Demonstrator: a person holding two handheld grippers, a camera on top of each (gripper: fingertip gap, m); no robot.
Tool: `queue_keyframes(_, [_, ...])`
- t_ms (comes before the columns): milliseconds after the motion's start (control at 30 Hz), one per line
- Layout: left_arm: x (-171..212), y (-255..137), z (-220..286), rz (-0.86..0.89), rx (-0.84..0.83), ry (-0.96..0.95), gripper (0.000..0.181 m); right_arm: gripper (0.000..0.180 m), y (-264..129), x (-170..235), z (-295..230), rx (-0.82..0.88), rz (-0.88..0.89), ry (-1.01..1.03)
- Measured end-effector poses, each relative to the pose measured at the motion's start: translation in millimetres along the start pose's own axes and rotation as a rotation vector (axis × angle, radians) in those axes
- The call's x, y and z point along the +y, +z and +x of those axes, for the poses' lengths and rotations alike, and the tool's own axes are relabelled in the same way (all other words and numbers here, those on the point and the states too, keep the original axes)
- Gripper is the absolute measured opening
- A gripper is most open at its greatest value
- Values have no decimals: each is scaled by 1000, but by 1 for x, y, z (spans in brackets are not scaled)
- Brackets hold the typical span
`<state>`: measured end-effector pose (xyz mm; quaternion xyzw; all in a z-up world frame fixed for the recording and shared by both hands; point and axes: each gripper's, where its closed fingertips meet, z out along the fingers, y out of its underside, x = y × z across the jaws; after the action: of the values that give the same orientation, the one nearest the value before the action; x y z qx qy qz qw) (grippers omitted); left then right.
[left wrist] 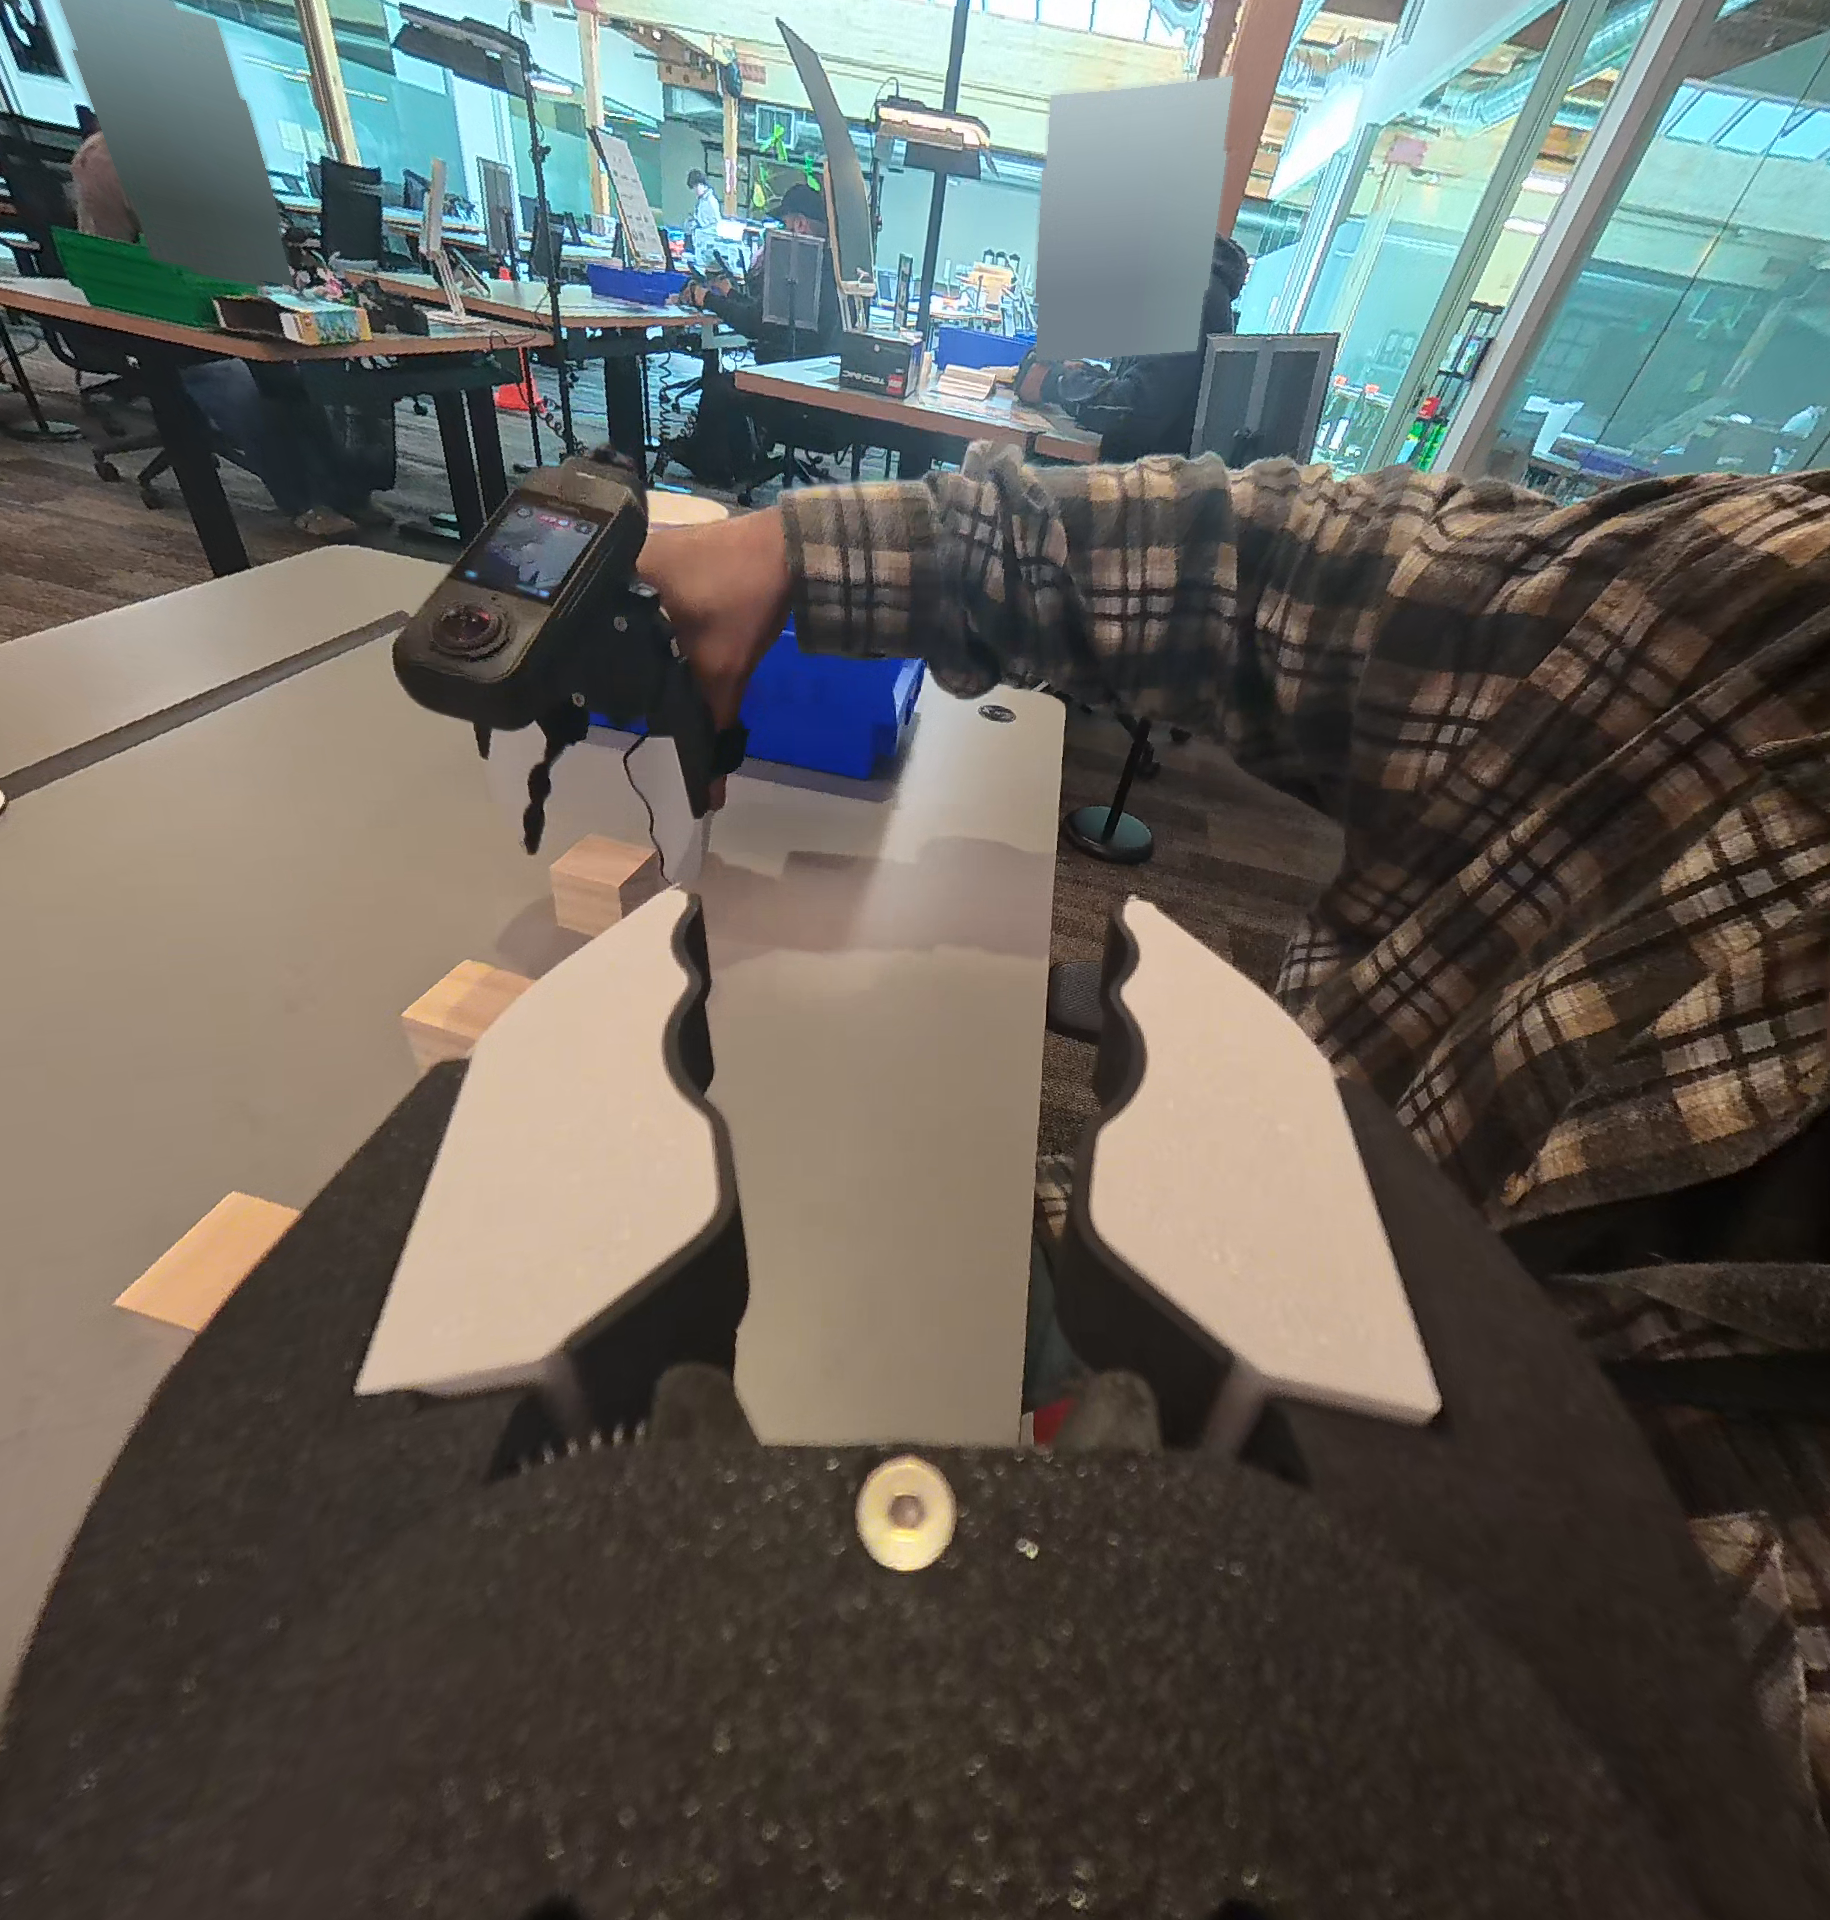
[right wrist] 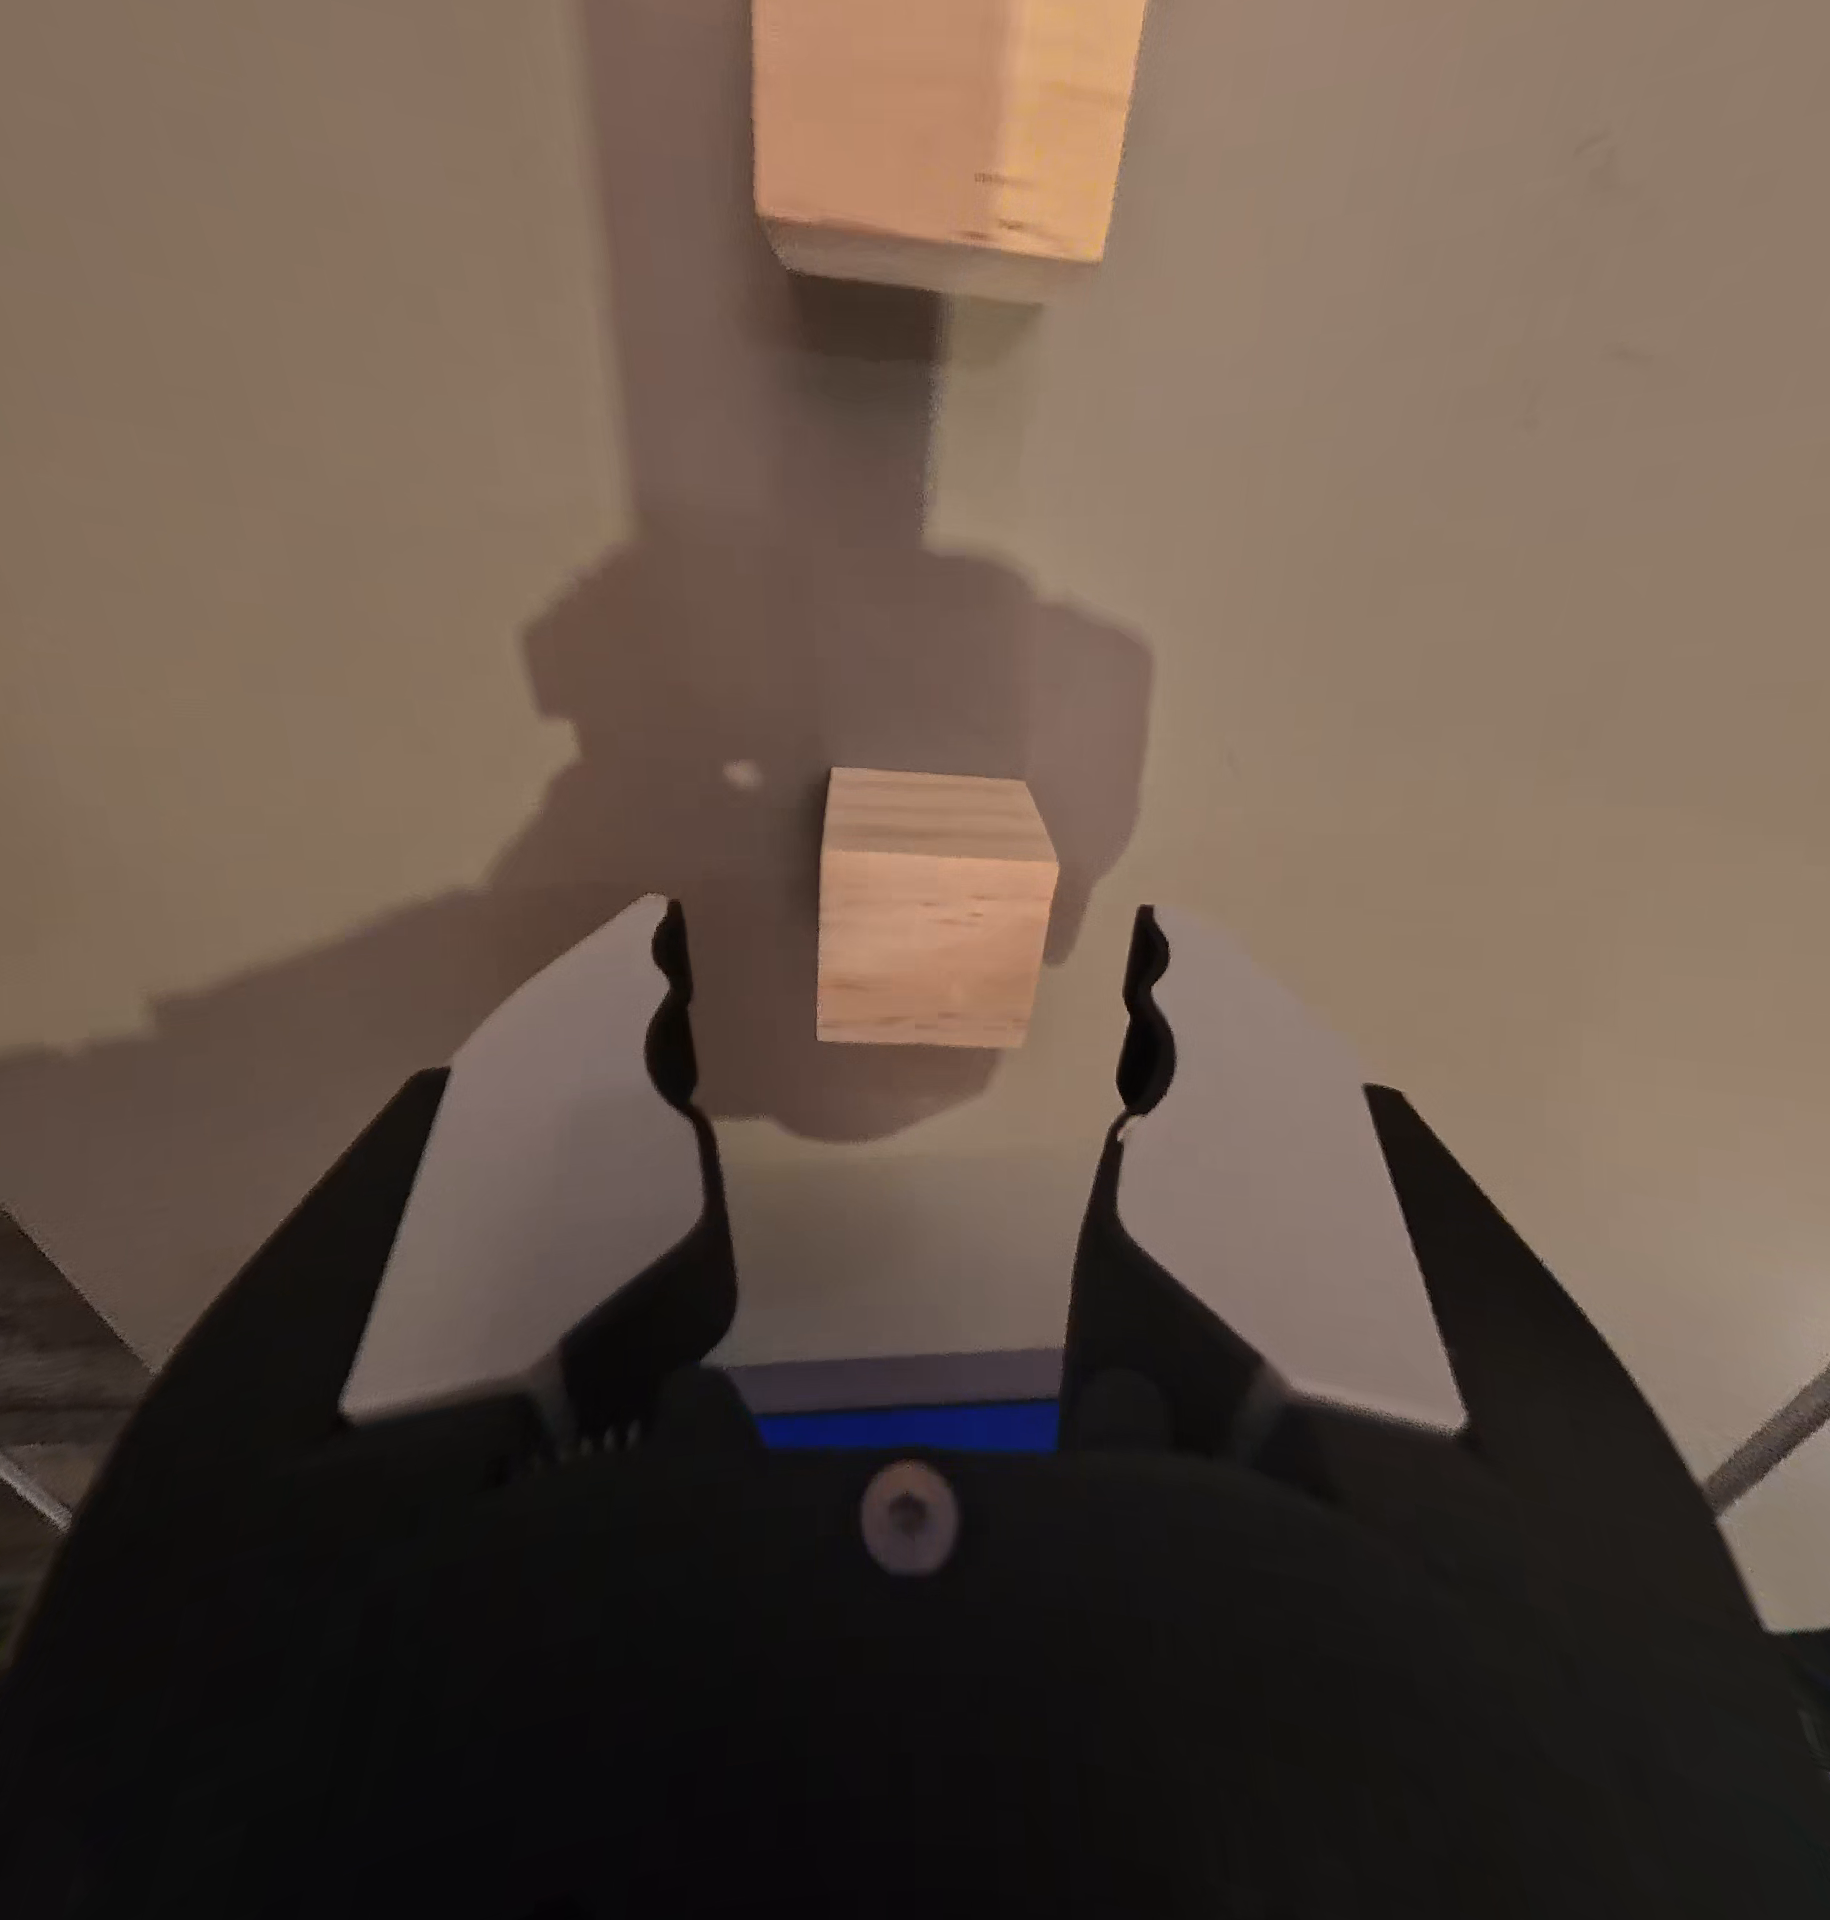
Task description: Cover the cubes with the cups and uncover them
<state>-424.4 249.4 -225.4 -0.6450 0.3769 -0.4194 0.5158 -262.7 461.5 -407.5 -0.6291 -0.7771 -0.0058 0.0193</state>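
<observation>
Grey table (left wrist: 215,831) fills most of both views, blue bin (left wrist: 838,707) at far edge around 12 o'clock. Plaid sleeve (left wrist: 1150,582) reaches in from 3 o'clock, hand (left wrist: 724,582) holding right gripper (right wrist: 906,925), pointed down, jaws spread wide, nothing in them. Left gripper (left wrist: 906,914) same deal, gaping, empty. Three wooden cubes in line toward 9 o'clock: far cube (left wrist: 599,878), middle cube (left wrist: 459,1013), near cube (left wrist: 204,1257), all uncovered. Cups? Can't spot any for sure.

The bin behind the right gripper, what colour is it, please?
Blue bin, clearest in the left wrist view.
</observation>
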Motion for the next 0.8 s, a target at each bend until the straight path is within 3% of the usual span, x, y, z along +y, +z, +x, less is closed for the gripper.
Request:
queue_keyframes(33, [0,0,0,-1,1,-1,72,80,3,0,0,-7,-1,3])
queue_keyframes(167, [2,2,-1,-7,3,-5,71,77,14,3,0,-29,-26,6])
queue_keyframes(333, [3,3,-1,-9,4,-5,71,45,19,6,-1,-69,-58,41])
queue_keyframes(433, [3,3,-2,-10,6,-8,71,45,11,9,4,-45,-61,113])
queue_keyframes(633, [7,7,-1,-15,25,-22,70,45,-84,49,22,58,57,433])
queue_keyframes(800, [10,11,3,-35,36,-20,70,45,-161,160,27,189,49,878])
